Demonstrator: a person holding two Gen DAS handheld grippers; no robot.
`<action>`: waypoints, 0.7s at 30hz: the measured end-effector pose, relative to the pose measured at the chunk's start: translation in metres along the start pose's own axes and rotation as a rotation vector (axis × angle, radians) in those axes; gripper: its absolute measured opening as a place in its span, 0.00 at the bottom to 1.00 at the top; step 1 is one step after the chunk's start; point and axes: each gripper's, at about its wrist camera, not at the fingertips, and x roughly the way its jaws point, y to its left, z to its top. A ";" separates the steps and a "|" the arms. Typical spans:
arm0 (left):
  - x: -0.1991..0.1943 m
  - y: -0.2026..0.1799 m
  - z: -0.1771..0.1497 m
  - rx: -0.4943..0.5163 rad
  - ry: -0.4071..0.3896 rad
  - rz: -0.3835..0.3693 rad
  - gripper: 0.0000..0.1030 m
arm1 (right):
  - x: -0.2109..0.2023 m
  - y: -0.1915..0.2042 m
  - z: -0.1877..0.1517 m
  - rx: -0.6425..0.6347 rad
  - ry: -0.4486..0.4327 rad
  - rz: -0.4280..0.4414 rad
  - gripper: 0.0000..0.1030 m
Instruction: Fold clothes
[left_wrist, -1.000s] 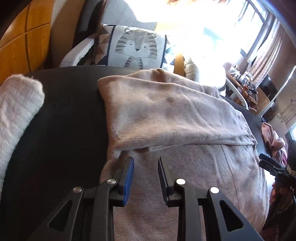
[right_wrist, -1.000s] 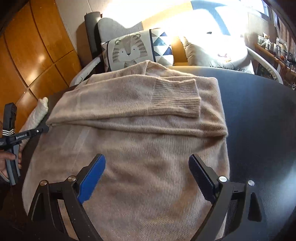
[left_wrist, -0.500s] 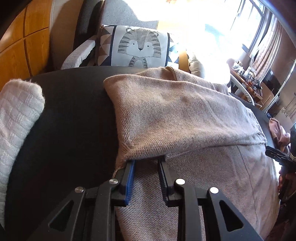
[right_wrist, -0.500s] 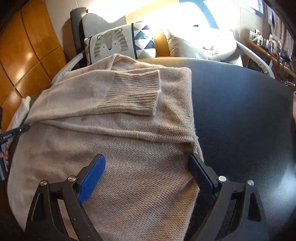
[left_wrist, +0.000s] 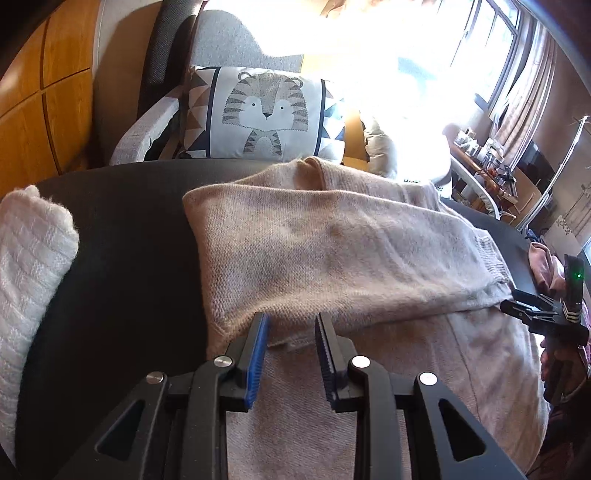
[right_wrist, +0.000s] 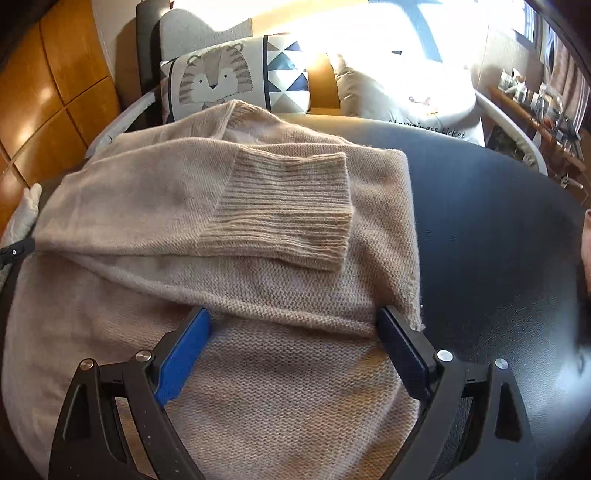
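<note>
Straddling the beige knitted sweater (right_wrist: 258, 295), lying mid-frame on the round black table (right_wrist: 498, 258): right gripper (right_wrist: 295, 332) wide open, holding nothing; left gripper (left_wrist: 291, 328) narrowly parted, empty at the fold edge. Mid-fold, likely; next, pinching both edges.

Strong window (left_wrist: 509, 55) glare blows out top; fisheye edges dark, warped.

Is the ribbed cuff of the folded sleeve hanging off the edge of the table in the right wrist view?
No, the ribbed cuff lies flat on top of the beige sweater, well inside the black table.
</note>
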 end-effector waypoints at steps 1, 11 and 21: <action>0.006 0.006 -0.002 -0.015 0.013 0.001 0.26 | -0.001 0.000 -0.003 -0.019 -0.014 -0.004 0.91; 0.002 0.012 -0.003 -0.023 0.018 -0.018 0.27 | -0.013 0.007 0.002 -0.027 -0.009 -0.023 0.91; -0.002 -0.003 0.009 -0.011 0.017 -0.014 0.27 | -0.038 0.014 -0.005 0.015 0.005 -0.005 0.91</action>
